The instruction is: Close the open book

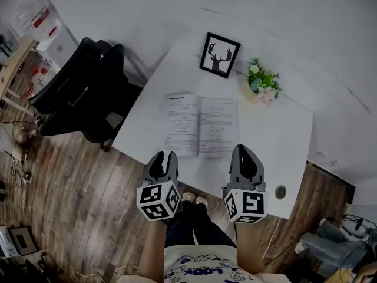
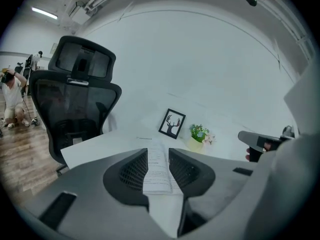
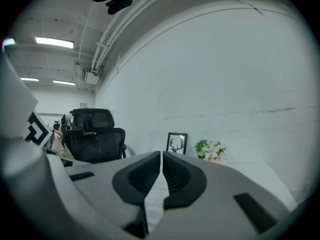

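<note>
Only head view shows whole book [image 1: 200,125].

Print on the open book [image 1: 200,125] is too small to read in the head view, and a small round thing [image 1: 280,191] near the table's [image 1: 283,135] front edge cannot be identified. The left gripper [image 2: 158,155] hides all but a strip of the pages in its own view; the right gripper [image 3: 161,159] leaves only a sliver showing in its view.

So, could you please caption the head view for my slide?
An open book on a white table, with left gripper and right gripper hovering nearby.
</note>
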`<control>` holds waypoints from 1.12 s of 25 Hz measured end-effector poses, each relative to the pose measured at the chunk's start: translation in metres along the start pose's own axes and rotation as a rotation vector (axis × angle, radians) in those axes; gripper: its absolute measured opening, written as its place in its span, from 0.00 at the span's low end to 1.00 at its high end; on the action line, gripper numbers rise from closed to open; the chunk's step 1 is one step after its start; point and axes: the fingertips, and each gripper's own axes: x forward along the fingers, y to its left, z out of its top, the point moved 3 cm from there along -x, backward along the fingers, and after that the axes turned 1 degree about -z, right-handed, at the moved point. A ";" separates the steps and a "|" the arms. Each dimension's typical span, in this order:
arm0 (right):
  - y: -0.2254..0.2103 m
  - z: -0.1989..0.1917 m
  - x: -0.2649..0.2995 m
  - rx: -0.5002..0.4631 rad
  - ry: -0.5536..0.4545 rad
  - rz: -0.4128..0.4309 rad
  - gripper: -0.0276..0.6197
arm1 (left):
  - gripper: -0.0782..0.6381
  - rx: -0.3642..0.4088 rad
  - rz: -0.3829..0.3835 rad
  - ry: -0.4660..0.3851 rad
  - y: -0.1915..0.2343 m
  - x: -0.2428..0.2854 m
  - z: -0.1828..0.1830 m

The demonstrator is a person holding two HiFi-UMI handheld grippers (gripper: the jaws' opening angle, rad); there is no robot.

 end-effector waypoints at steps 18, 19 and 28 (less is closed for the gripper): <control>-0.007 -0.023 0.006 0.007 0.062 -0.031 0.09 | 0.29 -0.518 -0.085 0.151 0.017 0.038 -0.070; -0.007 -0.024 0.007 0.006 0.065 -0.032 0.09 | 0.29 -0.553 -0.094 0.155 0.017 0.040 -0.073; -0.009 -0.031 0.009 -0.003 0.085 -0.048 0.09 | 0.33 -0.757 -0.109 0.196 0.021 0.054 -0.098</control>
